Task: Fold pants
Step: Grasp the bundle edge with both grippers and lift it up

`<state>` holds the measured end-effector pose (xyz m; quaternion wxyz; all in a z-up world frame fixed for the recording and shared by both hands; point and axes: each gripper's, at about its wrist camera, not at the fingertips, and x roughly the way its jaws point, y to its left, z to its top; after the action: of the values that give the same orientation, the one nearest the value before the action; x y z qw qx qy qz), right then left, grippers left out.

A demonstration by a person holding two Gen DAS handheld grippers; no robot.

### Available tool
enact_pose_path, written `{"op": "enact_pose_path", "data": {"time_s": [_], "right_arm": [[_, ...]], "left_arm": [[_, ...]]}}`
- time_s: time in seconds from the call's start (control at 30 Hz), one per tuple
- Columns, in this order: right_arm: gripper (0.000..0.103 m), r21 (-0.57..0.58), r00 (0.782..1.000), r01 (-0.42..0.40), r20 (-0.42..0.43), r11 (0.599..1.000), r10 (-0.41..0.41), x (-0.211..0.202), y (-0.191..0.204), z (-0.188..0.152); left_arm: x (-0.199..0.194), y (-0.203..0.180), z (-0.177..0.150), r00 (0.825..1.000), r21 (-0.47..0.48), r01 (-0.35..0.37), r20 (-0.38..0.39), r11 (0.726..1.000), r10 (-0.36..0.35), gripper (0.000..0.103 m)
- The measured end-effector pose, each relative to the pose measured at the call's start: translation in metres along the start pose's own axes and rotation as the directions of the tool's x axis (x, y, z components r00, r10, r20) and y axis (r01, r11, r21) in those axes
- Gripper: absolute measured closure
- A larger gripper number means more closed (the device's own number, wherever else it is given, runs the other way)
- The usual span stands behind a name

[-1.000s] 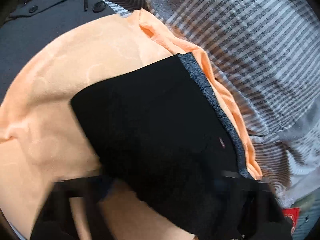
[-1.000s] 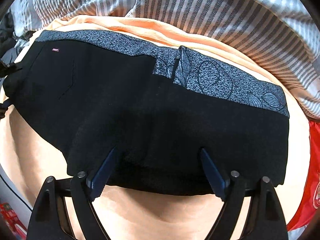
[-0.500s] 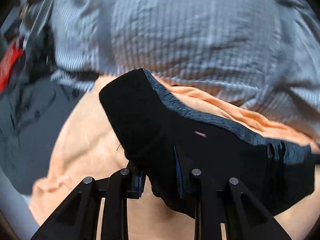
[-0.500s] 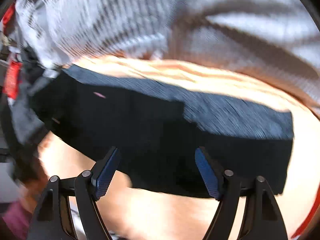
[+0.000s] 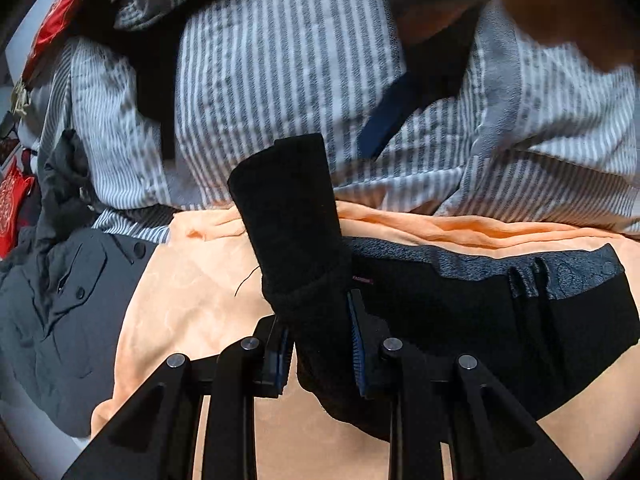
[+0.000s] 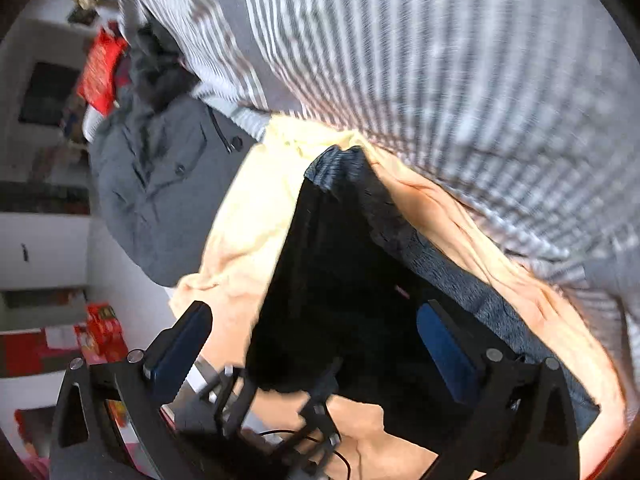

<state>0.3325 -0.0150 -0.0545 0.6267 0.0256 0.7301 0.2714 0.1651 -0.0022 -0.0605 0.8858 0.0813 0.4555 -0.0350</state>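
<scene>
Left tool (image 5: 318,344) clamps a bunched end of the black pants (image 5: 460,312), lifted upright; the rest lies on the orange blanket (image 5: 184,292) (striped bedding behind). Right tool (image 6: 316,344) jaws opening wide, nothing pinched, above the pants.

Left tongs (image 5: 318,340) pinch black pants (image 5: 460,320) between narrow jaws — right tongs (image 6: 316,344) tilt downward, jaws opening wide.
</scene>
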Motion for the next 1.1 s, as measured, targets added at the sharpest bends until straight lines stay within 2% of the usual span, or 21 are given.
{"op": "enact_pose_path", "data": {"time_s": [0.13, 0.2, 0.23, 0.27, 0.33, 0.47, 0.57, 0.67, 0.8, 0.97, 1.1], "right_arm": [[0.003, -0.038, 0.990, 0.071, -0.124, 0.997, -0.075, 0.039, 0.004, 0.009], [0.021, -0.031, 0.987, 0.079, -0.138, 0.996, -0.083, 0.044, 0.000, 0.007], [0.055, -0.020, 0.986, 0.071, -0.147, 0.997, -0.073, 0.044, -0.005, 0.003], [0.076, -0.011, 0.987, 0.057, -0.147, 0.998, -0.058, 0.044, -0.007, 0.001], [0.082, -0.009, 0.993, 0.058, -0.104, 0.998, -0.059, 0.033, -0.015, -0.008], [0.084, 0.008, 1.000, -0.013, 0.007, 1.000, 0.013, -0.003, -0.033, -0.034], [0.085, 0.054, 0.991, -0.090, 0.103, 0.994, 0.084, -0.033, -0.057, -0.061], [0.085, 0.115, 0.961, -0.197, 0.217, 0.974, 0.169, -0.063, -0.088, -0.099], [0.084, 0.172, 0.913, -0.297, 0.338, 0.939, 0.227, -0.093, -0.130, -0.152], [0.084, 0.223, 0.849, -0.391, 0.462, 0.893, 0.256, -0.116, -0.184, -0.221], [0.085, 0.278, 0.801, -0.458, 0.541, 0.844, 0.256, -0.118, -0.235, -0.277]], "left_arm": [[-0.003, -0.006, 0.001, 1.000, 0.023, 0.003, 0.010, 1.000, -0.003, 0.077], [-0.004, -0.010, 0.001, 1.000, 0.040, 0.005, 0.012, 0.999, -0.006, 0.077], [-0.003, -0.010, 0.001, 1.000, 0.041, 0.016, 0.005, 0.999, -0.016, 0.077], [-0.003, -0.011, 0.001, 1.000, 0.042, 0.024, 0.001, 0.999, -0.024, 0.077], [-0.009, -0.019, 0.003, 0.999, 0.072, 0.032, 0.013, 0.997, -0.033, 0.077], [-0.029, -0.039, 0.011, 0.996, 0.133, 0.072, 0.043, 0.989, -0.078, 0.077], [-0.047, -0.061, 0.016, 0.992, 0.189, 0.100, 0.061, 0.977, -0.113, 0.077], [-0.066, -0.086, 0.022, 0.984, 0.227, 0.147, 0.067, 0.963, -0.166, 0.077], [-0.087, -0.127, 0.024, 0.969, 0.307, 0.217, 0.050, 0.927, -0.244, 0.077], [-0.106, -0.190, 0.019, 0.952, 0.421, 0.268, 0.021, 0.867, -0.304, 0.077], [-0.109, -0.243, 0.007, 0.946, 0.511, 0.286, -0.016, 0.810, -0.324, 0.077]]}}
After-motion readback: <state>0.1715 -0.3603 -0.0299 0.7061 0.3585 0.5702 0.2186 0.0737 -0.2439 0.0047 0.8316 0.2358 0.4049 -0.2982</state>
